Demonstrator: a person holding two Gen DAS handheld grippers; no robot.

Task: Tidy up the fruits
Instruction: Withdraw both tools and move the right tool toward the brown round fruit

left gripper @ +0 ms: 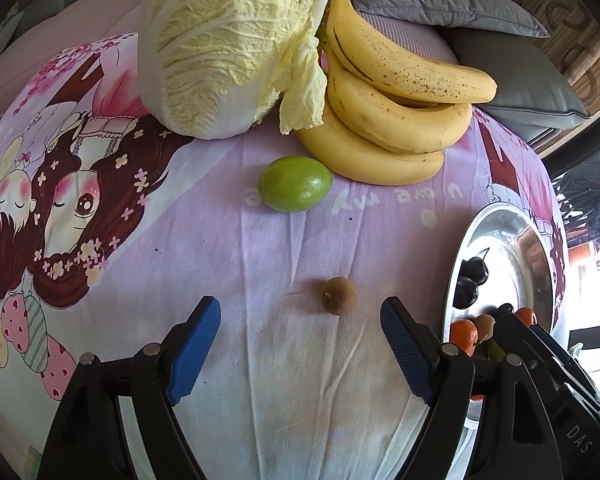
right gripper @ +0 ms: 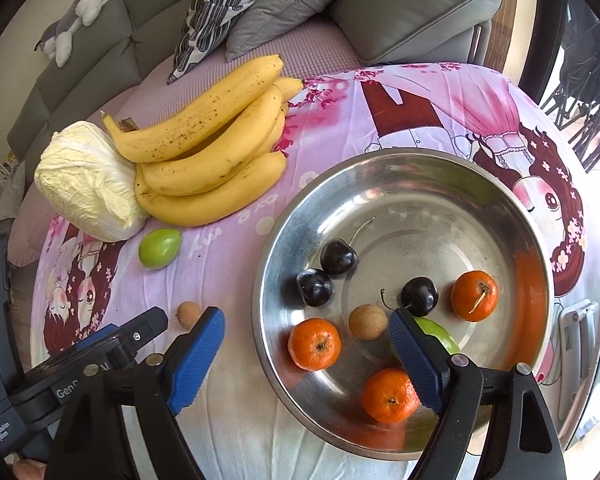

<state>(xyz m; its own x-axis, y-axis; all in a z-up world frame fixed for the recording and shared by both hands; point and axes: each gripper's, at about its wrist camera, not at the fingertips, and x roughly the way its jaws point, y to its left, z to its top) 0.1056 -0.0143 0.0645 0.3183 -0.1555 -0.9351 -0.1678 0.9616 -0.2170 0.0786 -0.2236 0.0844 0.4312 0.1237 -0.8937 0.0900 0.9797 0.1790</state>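
In the steel bowl [right gripper: 400,168] are counted three mandarins [right gripper: 314,344], three dark cherries [right gripper: 338,257], one longan [right gripper: 367,321] and one green fruit [right gripper: 440,334]. Left of the bowl, one longan [right gripper: 188,314], one green fruit [right gripper: 160,248], one bunch of bananas [right gripper: 212,160] and one cabbage [right gripper: 86,180] are seen.

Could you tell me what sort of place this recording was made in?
Most likely a home living room: a grey sofa with cushions, a soft toy on its back, and a cartoon-print cloth under the fruit.

Home living room: grey sofa [right gripper: 412,8], cushions [right gripper: 220,12].
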